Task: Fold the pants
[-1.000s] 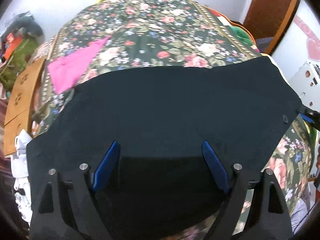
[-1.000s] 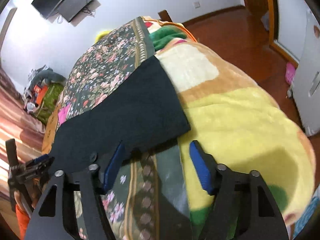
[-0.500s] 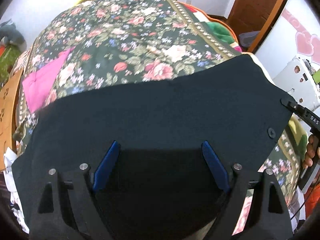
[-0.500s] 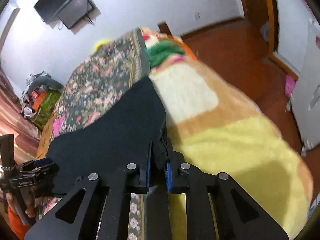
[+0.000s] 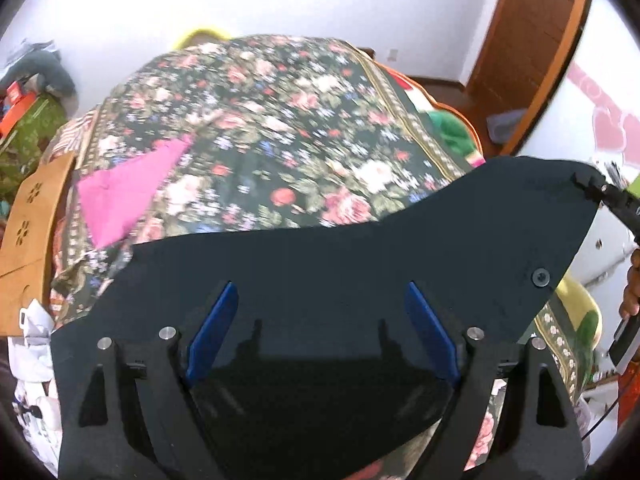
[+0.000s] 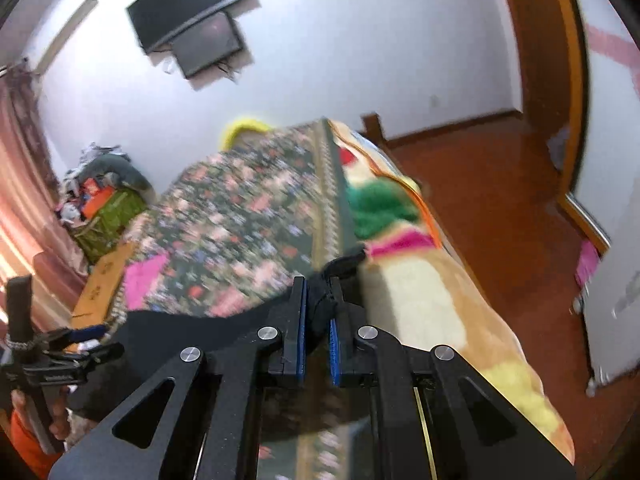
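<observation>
Close in, the right gripper [image 6: 318, 312] has its 2 jaws pinched on a corner of the dark pants [image 5: 340, 264] and holds it clear of the floral bedspread [image 5: 272, 128]. The left gripper [image 5: 322, 320] stands with its fingers [image 5: 214, 330] spread wide over the cloth, gripping nothing. To fold cleanly, I judge the left should clamp the matching corner first, then both should carry that edge level toward the pink cloth [image 5: 120, 196] beyond.

Both wrist views close, angled down; share floral bedspread [image 5: 280, 128].
</observation>
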### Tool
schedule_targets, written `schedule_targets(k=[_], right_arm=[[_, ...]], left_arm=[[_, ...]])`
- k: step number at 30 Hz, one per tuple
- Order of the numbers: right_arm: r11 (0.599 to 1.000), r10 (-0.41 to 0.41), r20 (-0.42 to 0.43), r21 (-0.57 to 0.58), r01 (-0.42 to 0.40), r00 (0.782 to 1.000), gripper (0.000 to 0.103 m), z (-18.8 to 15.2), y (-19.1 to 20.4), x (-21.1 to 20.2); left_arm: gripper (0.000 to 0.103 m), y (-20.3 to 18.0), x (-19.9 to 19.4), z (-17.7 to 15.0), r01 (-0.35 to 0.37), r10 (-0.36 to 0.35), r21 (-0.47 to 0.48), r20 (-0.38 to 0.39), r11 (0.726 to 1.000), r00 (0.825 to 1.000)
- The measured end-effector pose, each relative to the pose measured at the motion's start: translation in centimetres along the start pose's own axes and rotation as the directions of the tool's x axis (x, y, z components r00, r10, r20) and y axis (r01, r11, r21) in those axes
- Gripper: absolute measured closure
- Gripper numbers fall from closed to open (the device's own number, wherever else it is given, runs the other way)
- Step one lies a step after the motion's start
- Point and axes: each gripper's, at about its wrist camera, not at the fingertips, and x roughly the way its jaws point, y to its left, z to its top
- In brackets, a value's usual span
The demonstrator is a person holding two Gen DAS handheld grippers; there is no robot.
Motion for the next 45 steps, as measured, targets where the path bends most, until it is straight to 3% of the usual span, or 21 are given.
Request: schedule_targets(k=[7, 18, 27, 36, 42, 44, 45], right_arm=[[0.989, 0.130, 0.034, -0.075, -0.127, 0.991, 0.095, 2.6, 6.2, 1.0], [0.926, 0.291, -0.067, -0.229, -0.299, 0.954, 0.095, 1.9, 18.0, 5.5], [0.851, 0.329, -0.289, -0.321, -0.415, 0.899, 0.095, -4.3, 25.3, 9.8], [0.801, 0.264, -0.510, -0.358, -0.481, 0.819, 0.095, -12.4, 26.9, 11.7], [0.755, 0.240, -0.556, -0.408, -0.513, 0.796, 0.081, -14.5, 27.1, 11.3], [0.753, 0.240, -0.569, -0.402, -0.521, 0.787, 0.059, -14.0, 26.8, 10.9], [0.755, 0.239, -0.572, -0.399, -0.520, 0.785, 0.056, -13.9, 26.6, 10.7]], left_arm=[[0.017, 4.6, -3.8, -1.0, -0.029, 0.034, -0.089, 0.057, 0.996, 0.998], [0.013, 10.1, -8.2, -4.4, -0.072, 0.094, -0.191, 0.109, 0.979, 0.990], [0.012, 12.9, -9.7, -7.4, -0.125, 0.155, -0.240, 0.110, 0.963, 0.982], [0.012, 15.2, -9.7, -9.1, -0.125, 0.158, -0.310, 0.084, 0.943, 0.984], [0.012, 15.0, -8.9, -9.0, -0.130, 0.157, -0.303, 0.065, 0.944, 0.986], [0.012, 14.6, -8.6, -8.7, -0.135, 0.158, -0.290, 0.058, 0.948, 0.986], [0.012, 14.5, -8.5, -8.6, -0.135, 0.157, -0.285, 0.057, 0.949, 0.986]])
